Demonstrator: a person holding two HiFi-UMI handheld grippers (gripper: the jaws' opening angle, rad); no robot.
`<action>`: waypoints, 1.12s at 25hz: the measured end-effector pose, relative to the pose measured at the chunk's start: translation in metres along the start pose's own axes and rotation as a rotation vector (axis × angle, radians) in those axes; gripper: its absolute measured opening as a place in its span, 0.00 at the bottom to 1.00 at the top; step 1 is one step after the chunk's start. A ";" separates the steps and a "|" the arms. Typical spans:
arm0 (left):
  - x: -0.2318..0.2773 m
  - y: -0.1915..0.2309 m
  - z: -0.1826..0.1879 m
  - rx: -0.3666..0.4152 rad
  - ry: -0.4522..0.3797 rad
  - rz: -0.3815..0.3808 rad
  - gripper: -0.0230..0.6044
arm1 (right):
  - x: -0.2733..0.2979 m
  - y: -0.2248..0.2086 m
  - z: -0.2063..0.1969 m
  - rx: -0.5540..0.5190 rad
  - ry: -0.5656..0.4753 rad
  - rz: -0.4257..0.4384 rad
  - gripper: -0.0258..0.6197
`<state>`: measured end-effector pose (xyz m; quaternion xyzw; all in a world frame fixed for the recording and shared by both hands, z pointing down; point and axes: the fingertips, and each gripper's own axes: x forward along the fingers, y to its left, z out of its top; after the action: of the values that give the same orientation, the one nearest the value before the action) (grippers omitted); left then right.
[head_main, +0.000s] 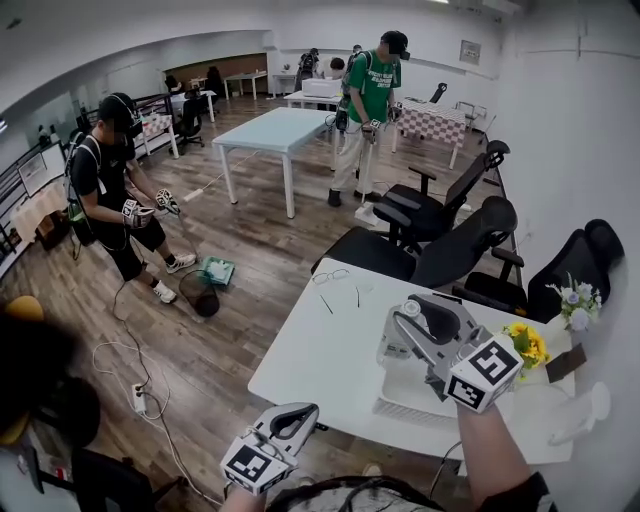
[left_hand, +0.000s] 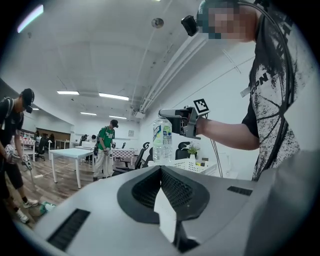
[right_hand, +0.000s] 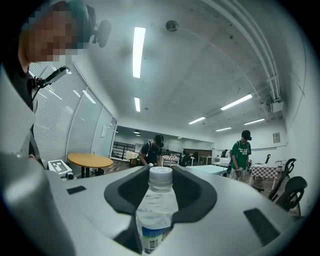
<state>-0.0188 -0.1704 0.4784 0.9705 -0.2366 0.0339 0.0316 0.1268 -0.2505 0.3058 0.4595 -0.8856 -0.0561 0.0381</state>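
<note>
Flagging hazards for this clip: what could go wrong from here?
The bottle is held only by the right gripper; a loose grip could drop it. Lowered off-centre, it might catch the basket rim and tip. The flowers stand close by and could be knocked.

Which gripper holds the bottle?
The right gripper: its jaws clamp the bottle, while the left gripper has its jaws shut on nothing.

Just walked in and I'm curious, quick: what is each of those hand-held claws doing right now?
Left gripper: shut, nothing between its jaws.
Right gripper: shut on the water bottle.
</note>
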 end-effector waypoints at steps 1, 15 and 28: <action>-0.007 0.004 -0.001 0.000 -0.001 0.003 0.05 | 0.007 0.007 -0.001 0.005 -0.005 0.004 0.28; -0.091 0.048 -0.036 -0.042 0.053 0.086 0.05 | 0.097 0.090 -0.059 0.065 -0.001 0.071 0.28; -0.122 0.077 -0.074 -0.128 0.124 0.172 0.05 | 0.159 0.117 -0.161 0.117 0.046 0.097 0.28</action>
<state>-0.1663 -0.1769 0.5455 0.9387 -0.3181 0.0813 0.1051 -0.0400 -0.3244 0.4839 0.4187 -0.9074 0.0081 0.0341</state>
